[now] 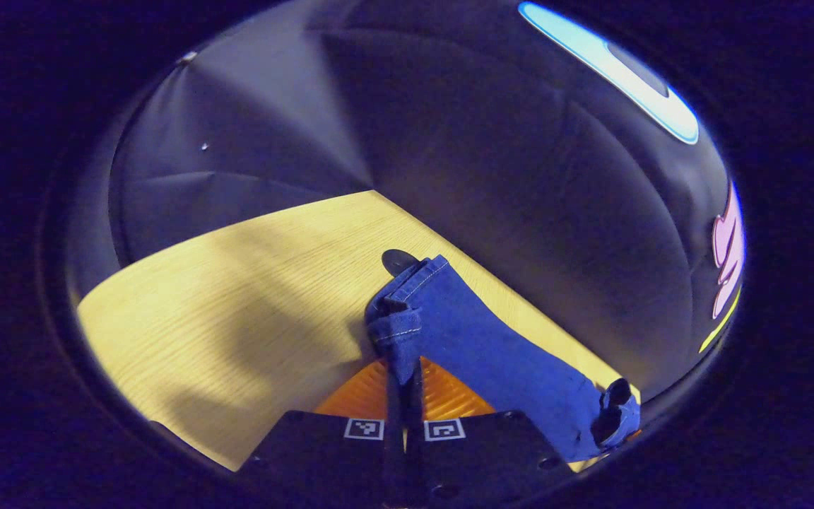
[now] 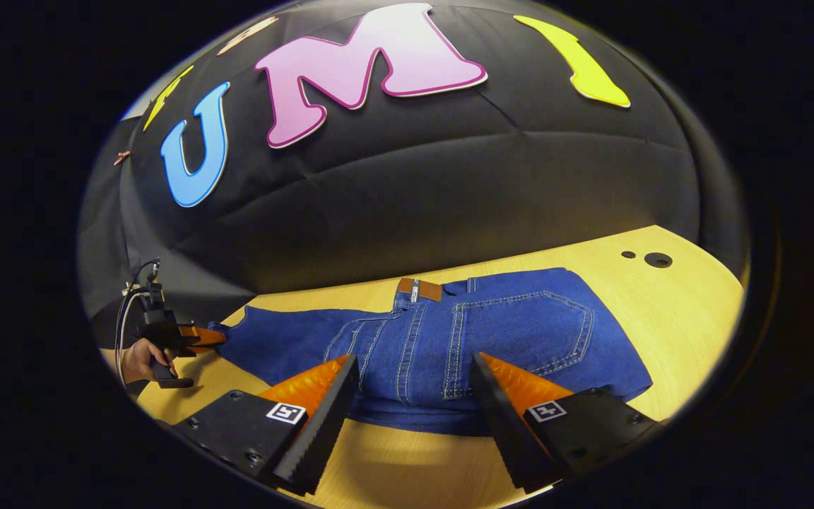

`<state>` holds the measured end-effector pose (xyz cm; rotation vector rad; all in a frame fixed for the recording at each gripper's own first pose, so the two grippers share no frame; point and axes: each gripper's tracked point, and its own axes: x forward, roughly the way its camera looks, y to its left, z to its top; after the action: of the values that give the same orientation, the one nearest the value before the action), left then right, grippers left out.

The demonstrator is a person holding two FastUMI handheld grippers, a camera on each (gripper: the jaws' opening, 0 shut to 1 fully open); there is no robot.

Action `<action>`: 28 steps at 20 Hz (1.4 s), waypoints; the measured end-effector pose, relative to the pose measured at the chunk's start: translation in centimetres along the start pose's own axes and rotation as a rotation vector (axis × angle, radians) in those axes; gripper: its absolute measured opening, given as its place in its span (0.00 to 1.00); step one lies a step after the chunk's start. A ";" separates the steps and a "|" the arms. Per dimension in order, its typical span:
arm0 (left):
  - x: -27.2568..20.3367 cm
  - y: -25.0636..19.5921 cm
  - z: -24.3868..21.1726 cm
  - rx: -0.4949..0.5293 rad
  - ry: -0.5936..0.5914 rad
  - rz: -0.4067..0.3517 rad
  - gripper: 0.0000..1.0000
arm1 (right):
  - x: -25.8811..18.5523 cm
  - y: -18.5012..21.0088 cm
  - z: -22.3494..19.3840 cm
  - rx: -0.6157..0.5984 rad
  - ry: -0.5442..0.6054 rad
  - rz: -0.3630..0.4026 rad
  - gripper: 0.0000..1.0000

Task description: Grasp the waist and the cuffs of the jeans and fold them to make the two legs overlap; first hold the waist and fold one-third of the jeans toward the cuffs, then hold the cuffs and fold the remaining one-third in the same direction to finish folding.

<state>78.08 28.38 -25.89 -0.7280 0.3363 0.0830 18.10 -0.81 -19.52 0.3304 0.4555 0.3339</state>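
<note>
I take this as the first fold, making the two legs overlap. The jeans [image 2: 449, 339] lie flat on the wooden table [image 2: 689, 297], back pocket up, with the waist patch on their far edge toward the booth wall. In the left gripper view my left gripper [image 1: 405, 396] is pressed together on the cuff [image 1: 400, 318], the denim bunched between both fingers and the leg trailing away from there to the right. In the right gripper view I see that same tool well off to the left of the jeans, at the leg end, with my hand [image 2: 140, 359] wrapped around its handle, low over the table. My right gripper [image 2: 414, 403] stands wide apart, hovering just in front of the near edge of the seat, one finger to either side of the pocket, gripping nothing. Next, as I judge it, the right must drop onto the waist and pinch it, so both ends can be carried over together; the risk is catching too few layers.
</note>
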 end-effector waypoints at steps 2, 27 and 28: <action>-0.3 -0.9 1.1 -0.070 -0.029 -0.051 0.06 | -0.2 -0.2 0.2 0.000 0.002 0.001 0.97; -13.4 -42.6 -9.6 -0.194 0.065 -0.741 0.06 | -10.3 -15.9 7.8 -0.114 -0.099 -0.267 0.97; -13.2 -44.3 -11.7 -0.171 0.091 -0.743 0.06 | -11.0 -17.2 8.2 -0.128 -0.106 -0.285 0.97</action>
<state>70.91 -11.85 -1.43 -0.9888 0.1287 -0.6321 16.84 -22.28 -15.01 0.1546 0.3695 0.0665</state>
